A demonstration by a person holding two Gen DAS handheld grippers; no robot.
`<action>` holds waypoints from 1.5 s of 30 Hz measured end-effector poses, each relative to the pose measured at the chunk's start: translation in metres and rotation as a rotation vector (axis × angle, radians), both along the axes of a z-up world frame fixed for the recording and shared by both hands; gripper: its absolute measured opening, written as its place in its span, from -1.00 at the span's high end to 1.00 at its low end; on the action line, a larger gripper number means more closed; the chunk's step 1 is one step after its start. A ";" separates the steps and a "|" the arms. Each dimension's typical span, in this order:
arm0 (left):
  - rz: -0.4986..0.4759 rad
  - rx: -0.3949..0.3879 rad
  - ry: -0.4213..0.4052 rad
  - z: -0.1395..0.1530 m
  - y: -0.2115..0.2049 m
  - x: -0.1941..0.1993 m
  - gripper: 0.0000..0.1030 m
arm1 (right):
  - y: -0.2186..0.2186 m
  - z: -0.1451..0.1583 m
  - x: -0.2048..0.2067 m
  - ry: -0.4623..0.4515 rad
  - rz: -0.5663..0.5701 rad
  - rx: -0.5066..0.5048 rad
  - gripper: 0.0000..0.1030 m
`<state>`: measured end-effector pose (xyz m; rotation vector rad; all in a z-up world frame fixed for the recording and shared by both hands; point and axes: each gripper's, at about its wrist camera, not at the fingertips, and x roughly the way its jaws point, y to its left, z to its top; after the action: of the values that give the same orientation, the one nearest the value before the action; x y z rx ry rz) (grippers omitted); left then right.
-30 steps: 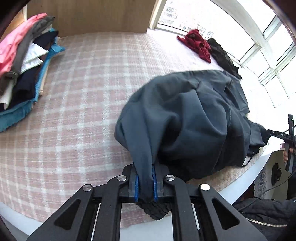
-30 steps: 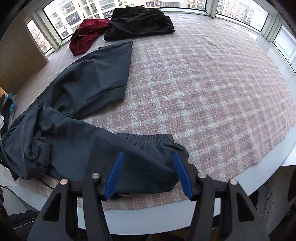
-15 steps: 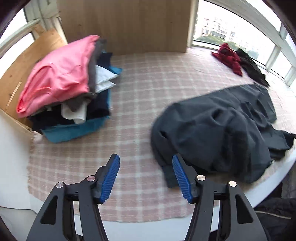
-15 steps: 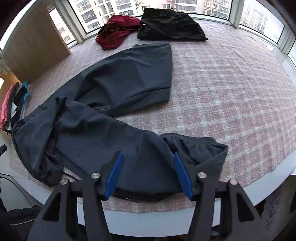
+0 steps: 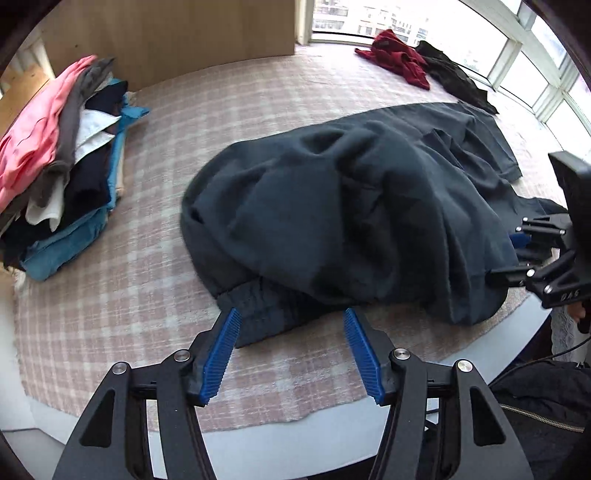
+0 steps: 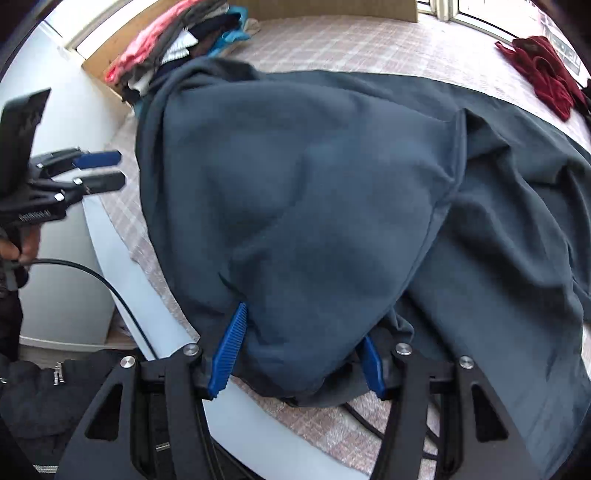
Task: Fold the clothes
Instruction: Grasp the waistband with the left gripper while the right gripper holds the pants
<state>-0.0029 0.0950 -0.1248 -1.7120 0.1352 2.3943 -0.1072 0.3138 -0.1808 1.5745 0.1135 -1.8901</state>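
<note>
With the left gripper (image 5: 291, 354) and right gripper (image 6: 299, 350) jaws apart, gather 1 layer of the dark slate-blue fabric trousers (image 5: 351, 206) between them before clamping.

Daylight pours through curved bay windows (image 5: 524, 55) far ahead-right of the tongs; a wooden panel wall (image 5: 177, 33) stands ahead-left.

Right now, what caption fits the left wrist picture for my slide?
Open left gripper hovers near the dark trousers on a checked cloth, folded pile behind.
</note>
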 end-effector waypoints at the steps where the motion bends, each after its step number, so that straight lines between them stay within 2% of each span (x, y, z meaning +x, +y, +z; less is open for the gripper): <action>1: 0.025 -0.002 0.003 0.000 -0.008 0.000 -0.12 | -0.003 0.001 -0.005 -0.014 0.006 -0.024 0.45; 2: 0.048 -0.005 0.006 0.001 -0.013 0.001 -0.11 | -0.004 0.005 -0.011 -0.025 0.000 -0.063 0.77; 4: 0.068 -0.007 0.016 0.003 -0.020 0.002 -0.11 | 0.009 0.026 -0.034 -0.031 -0.063 -0.193 0.80; 9: 0.033 0.016 0.063 0.011 -0.011 -0.008 -0.12 | 0.059 0.084 -0.099 0.029 -0.277 -0.407 0.86; 12: -0.012 0.042 0.093 0.013 0.004 -0.027 -0.12 | 0.077 0.096 -0.132 0.086 -0.353 -0.371 0.86; 16: -0.047 0.046 0.107 0.007 0.024 -0.062 -0.12 | 0.096 0.085 -0.169 0.060 -0.388 -0.309 0.86; 21: -0.020 -0.006 0.099 -0.012 0.026 -0.106 -0.12 | 0.117 0.054 -0.188 0.014 -0.420 -0.261 0.86; 26: 0.053 -0.057 0.052 -0.037 0.006 -0.138 -0.12 | 0.130 0.023 -0.204 -0.040 -0.462 -0.229 0.84; 29: 0.060 -0.033 0.052 -0.032 -0.001 -0.137 -0.12 | 0.132 0.014 -0.207 -0.076 -0.465 -0.236 0.82; 31: 0.049 -0.047 0.059 -0.026 -0.001 -0.130 -0.12 | 0.135 0.014 -0.206 -0.085 -0.464 -0.241 0.76; 37: -0.013 -0.040 0.056 -0.012 0.014 -0.105 -0.12 | 0.150 0.038 -0.187 -0.047 -0.434 -0.262 0.30; 39: -0.039 -0.031 0.052 -0.008 0.022 -0.096 -0.12 | 0.152 0.045 -0.171 -0.014 -0.398 -0.237 0.27; 41: -0.066 -0.023 0.048 -0.004 0.029 -0.087 -0.14 | 0.145 0.036 -0.154 -0.008 -0.345 -0.194 0.10; 45: -0.102 -0.037 0.023 -0.007 0.046 -0.074 -0.15 | 0.129 0.019 -0.120 0.003 -0.240 -0.110 0.04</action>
<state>-0.0769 0.1407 -0.1323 -1.6513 0.2645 2.3526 -0.2268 0.4430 -0.1621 1.5668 -0.1830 -2.0431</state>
